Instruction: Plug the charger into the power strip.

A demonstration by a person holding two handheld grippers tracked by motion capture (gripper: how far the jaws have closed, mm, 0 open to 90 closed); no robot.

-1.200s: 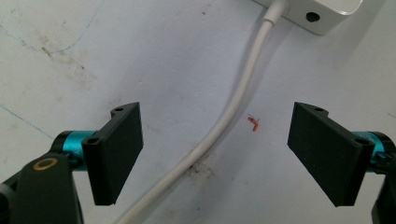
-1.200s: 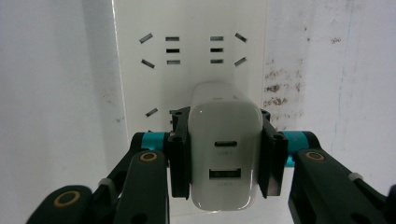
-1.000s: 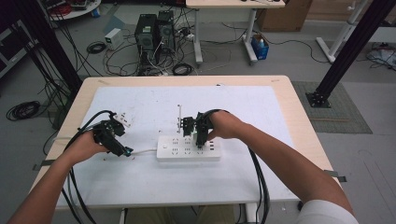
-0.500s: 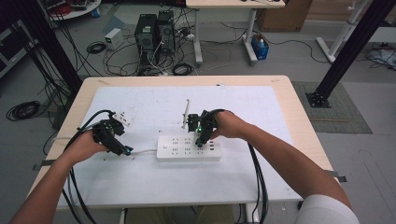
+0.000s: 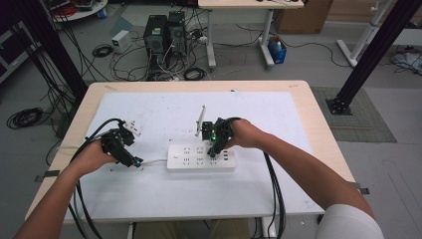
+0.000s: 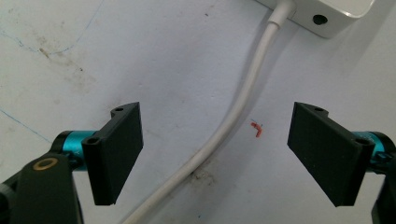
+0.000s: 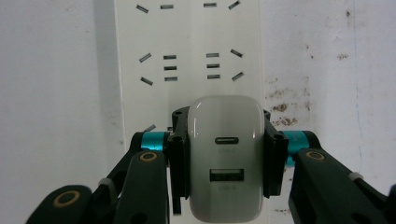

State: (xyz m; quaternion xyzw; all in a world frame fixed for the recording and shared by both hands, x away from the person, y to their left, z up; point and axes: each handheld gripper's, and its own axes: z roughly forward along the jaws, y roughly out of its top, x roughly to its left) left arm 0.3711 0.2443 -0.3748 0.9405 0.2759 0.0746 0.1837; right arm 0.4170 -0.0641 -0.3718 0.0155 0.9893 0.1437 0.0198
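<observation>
Table: one strip (one charger, seemingly).

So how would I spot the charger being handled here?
Find the white power strip in the middle of the table. Above its right end, the right gripper clamps a white charger block. Its face carries two USB ports, one oval and one rectangular.

1 power strip w/ 1 white cord counted on table | 1 white charger w/ 2 ports seen | 1 small white plug noted at left | 2 grippers: left gripper, right gripper | 2 computer towers on floor
</observation>
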